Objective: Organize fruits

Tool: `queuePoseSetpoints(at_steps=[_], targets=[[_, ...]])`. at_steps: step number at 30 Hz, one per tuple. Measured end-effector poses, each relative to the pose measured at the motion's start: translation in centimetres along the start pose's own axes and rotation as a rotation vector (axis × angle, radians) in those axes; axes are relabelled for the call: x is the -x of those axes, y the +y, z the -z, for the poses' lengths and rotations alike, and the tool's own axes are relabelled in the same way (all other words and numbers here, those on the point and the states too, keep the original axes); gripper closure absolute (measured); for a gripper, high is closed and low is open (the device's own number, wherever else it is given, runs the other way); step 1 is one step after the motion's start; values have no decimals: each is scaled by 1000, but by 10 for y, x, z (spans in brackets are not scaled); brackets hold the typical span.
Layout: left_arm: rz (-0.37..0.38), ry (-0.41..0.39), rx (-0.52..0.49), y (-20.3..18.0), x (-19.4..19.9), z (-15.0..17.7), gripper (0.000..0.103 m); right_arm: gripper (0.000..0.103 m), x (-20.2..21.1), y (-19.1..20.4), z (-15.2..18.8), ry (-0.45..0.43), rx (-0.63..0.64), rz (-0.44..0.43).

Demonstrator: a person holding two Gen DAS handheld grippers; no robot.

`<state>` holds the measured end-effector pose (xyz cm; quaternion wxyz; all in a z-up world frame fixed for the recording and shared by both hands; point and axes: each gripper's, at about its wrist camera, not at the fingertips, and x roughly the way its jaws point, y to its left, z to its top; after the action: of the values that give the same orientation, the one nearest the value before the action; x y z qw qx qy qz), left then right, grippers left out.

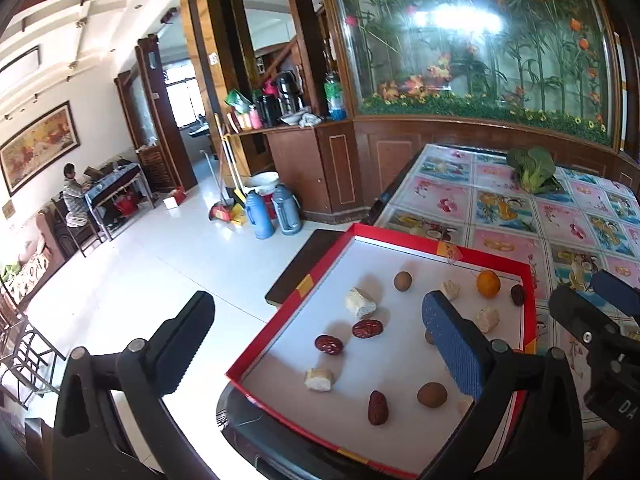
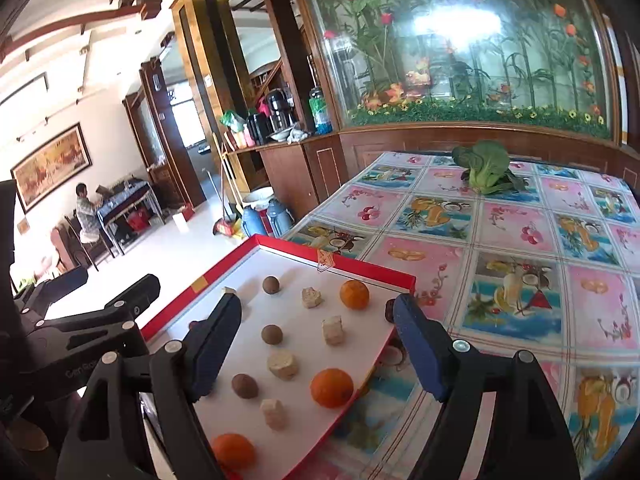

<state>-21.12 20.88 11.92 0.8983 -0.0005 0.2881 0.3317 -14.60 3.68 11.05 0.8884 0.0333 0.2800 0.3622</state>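
Fruit lay scattered loose on the white floor of a shallow red-rimmed tray (image 1: pixel 486 253) at the near corner of the table (image 1: pixel 512 208), whose cloth was printed with fruit and flower squares. In the left wrist view three dark red dates (image 1: pixel 367 328) sat toward the tray's near left, with brown round longans (image 1: pixel 402 281), pale rough chunks (image 1: pixel 361 303) and one orange (image 1: pixel 488 283) near the far rim; another dark fruit (image 1: pixel 517 294) rested against the far right corner, though it was too small to name surely. The left gripper (image 1: pixel 316 344) hung above the tray's left edge with its jaws spread wide and nothing between them, one finger over the floor tiles and the blue-padded one over the tray. The right wrist view showed three oranges (image 2: pixel 331 387), three longans (image 2: pixel 244 385) and four pale chunks (image 2: pixel 283 364) lying apart from one another. The right gripper (image 2: pixel 316 344) was likewise parted and empty, straddling the tray's right edge above the fruit. A leafy green vegetable (image 2: pixel 485 168) lay well apart at the far side of the table. Beyond, a person (image 2: pixel 86 210) sat at a small desk against the wall.
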Motion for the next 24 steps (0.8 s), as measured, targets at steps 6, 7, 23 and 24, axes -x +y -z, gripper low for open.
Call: queuePoseSetpoints(at_steps=[6,7,23,24], targets=[[-33,-40,-12,1,27,2,0,23,31,4,12,-53,18,19],[-33,-40,-16,1,30,2,0,23,35,4,14,-63,25,23],[10,-81,-1,8,55,-6,0,23,43,21,20,-97,74,56],[10,-78,-1,9,54,-6,0,23,41,23,19,-95,79,56]])
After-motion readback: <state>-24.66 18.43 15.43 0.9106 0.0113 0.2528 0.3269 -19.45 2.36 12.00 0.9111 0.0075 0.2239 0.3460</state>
